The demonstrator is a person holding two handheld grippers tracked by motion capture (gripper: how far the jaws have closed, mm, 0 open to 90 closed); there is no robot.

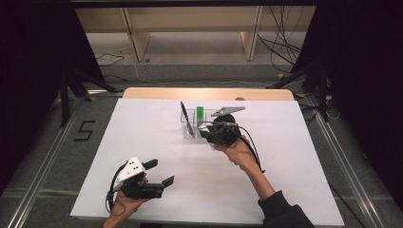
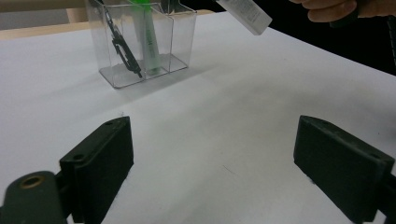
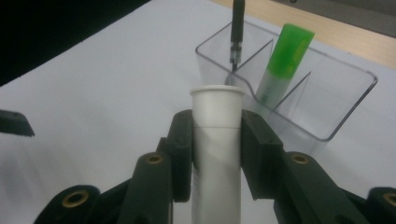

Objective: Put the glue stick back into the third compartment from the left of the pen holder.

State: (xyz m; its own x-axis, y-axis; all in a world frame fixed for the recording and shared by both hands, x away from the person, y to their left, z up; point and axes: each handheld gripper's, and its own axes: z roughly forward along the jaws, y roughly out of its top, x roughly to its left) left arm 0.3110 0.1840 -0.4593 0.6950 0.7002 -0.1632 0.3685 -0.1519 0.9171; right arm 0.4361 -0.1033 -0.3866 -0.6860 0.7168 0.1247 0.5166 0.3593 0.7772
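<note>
Right gripper [image 3: 216,140]: clamped on a white cylindrical tube [image 3: 217,154], just near of the clear plastic three-compartment holder [image 3: 327,98].
Left gripper [image 1: 154,173]: jaws apart, near-left, bare white table [image 1: 142,137] around.

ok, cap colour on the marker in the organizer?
Bright green cap; clearest in the right gripper view.

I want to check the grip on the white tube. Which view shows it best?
The right gripper view: the white tube stands large between the right gripper's black jaws, clamped on both sides. The left gripper view catches just its tilted end at the top edge. In the high view the tube cannot be made out at that gripper.
</note>
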